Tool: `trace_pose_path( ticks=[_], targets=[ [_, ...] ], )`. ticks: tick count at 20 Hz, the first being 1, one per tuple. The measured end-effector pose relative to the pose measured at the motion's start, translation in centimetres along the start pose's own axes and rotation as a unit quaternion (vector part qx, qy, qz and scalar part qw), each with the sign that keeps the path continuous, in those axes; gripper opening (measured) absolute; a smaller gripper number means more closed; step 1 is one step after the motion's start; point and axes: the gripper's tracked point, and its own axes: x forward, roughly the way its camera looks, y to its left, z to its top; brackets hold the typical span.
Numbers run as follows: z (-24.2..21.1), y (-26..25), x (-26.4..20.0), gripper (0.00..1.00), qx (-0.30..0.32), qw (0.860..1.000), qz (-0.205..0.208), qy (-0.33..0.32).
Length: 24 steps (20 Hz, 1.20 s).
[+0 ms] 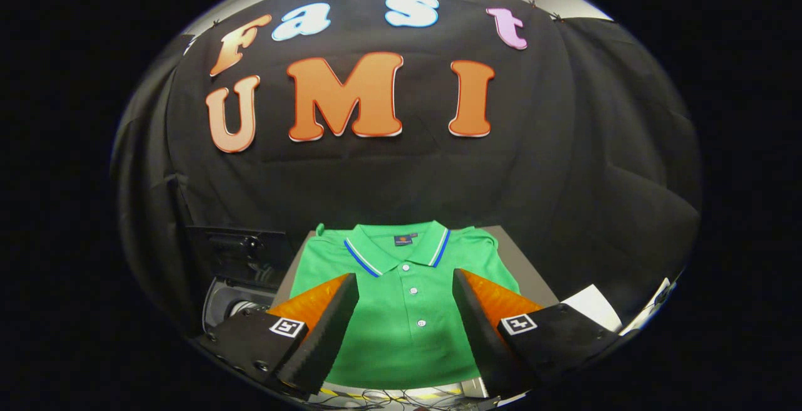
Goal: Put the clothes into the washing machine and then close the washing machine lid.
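With fingers spread wide, the gripper (406,286) holds nothing and touches nothing. Seen between and below the fingers: a bright green short-sleeved polo shirt (404,311) with blue-and-white striped collar and white buttons, laid flat, collar pointing away. It lies on a grey tabletop (523,267) whose bare surface shows past the shirt's right sleeve. Left of the table, lower down, sits a dark washing machine with raised lid (241,273). White sheet (592,306) lies near the right finger. Cables (388,396) run along the near table edge.
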Motion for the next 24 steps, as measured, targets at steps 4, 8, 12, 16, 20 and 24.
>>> trace_pose_path(
  ticks=[4, 8, 12, 16, 20, 24],
  targets=[
    [-1.4, -0.6, 3.8, 0.98, 0.002, 0.999, 0.0, 0.051],
    [-2.9, -0.8, 6.3, 0.98, 0.016, 0.994, 0.004, 0.112],
    [-4.3, -1.1, 7.5, 0.99, 0.031, 0.986, 0.007, 0.163],
    [-4.5, -1.0, 7.8, 0.98, 0.033, 0.981, 0.017, 0.193],
    [-4.6, -0.9, 7.9, 0.99, 0.029, 0.967, 0.014, 0.254],
    [-4.8, -0.1, 7.9, 0.94, 0.02, 0.953, 0.021, 0.303]
  ],
)
